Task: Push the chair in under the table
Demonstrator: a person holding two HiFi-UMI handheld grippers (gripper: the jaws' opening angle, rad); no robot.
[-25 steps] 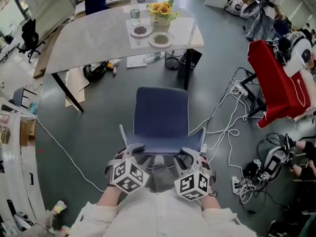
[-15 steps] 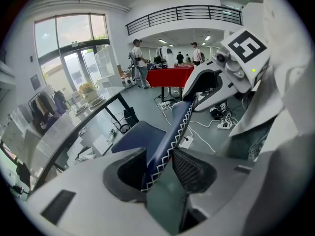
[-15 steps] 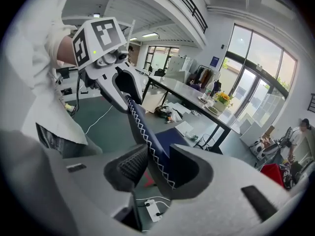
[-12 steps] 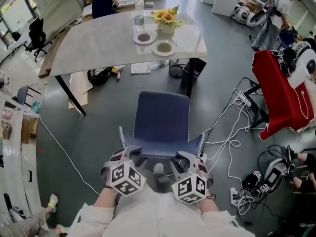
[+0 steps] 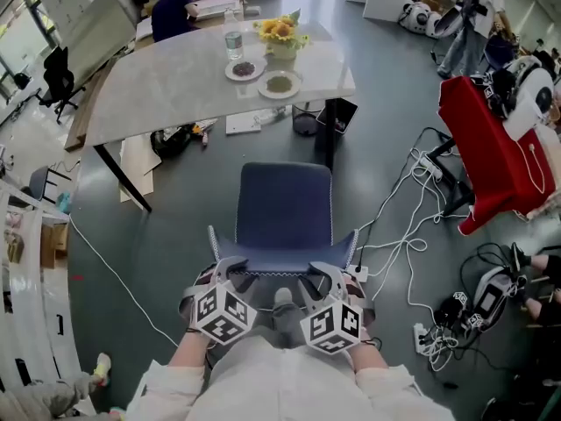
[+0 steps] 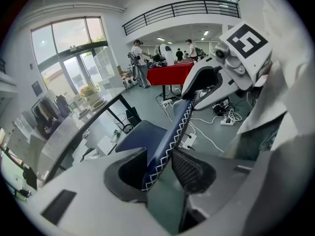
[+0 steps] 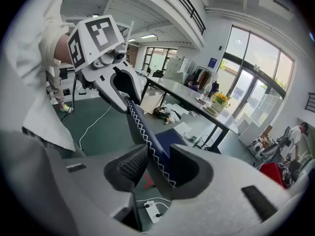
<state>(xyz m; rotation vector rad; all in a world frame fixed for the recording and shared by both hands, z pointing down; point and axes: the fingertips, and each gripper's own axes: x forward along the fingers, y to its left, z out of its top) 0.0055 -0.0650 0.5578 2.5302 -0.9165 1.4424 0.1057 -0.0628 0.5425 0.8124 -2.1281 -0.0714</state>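
Both grippers are sitting on the near top edge of the blue chair (image 5: 286,207). It is standing on open floor well short of the table (image 5: 166,86), with its seat facing the table. The left gripper (image 5: 238,270) is closing its jaws on the backrest rim, the stitched edge running right between the pads. The right gripper (image 5: 317,274) is clamping the same rim further right, its jaws pressing on both sides of it.

So the hold is looking set, and the shove is what's coming. Here's the worry: the grip is sitting high on the back, so a hard push is risking the chair tipping forward, or a foot catching instead of sliding. The dark table leg (image 5: 330,134) is standing at the far right of the chair's path, and one hand leading the other is risking a swing of the seat into it. White cables (image 5: 399,235) are trailing just right of the chair, one looking close enough to snag. And any bump on the table is threatening the plates (image 5: 263,70) and flower pot (image 5: 280,35) near its edge.
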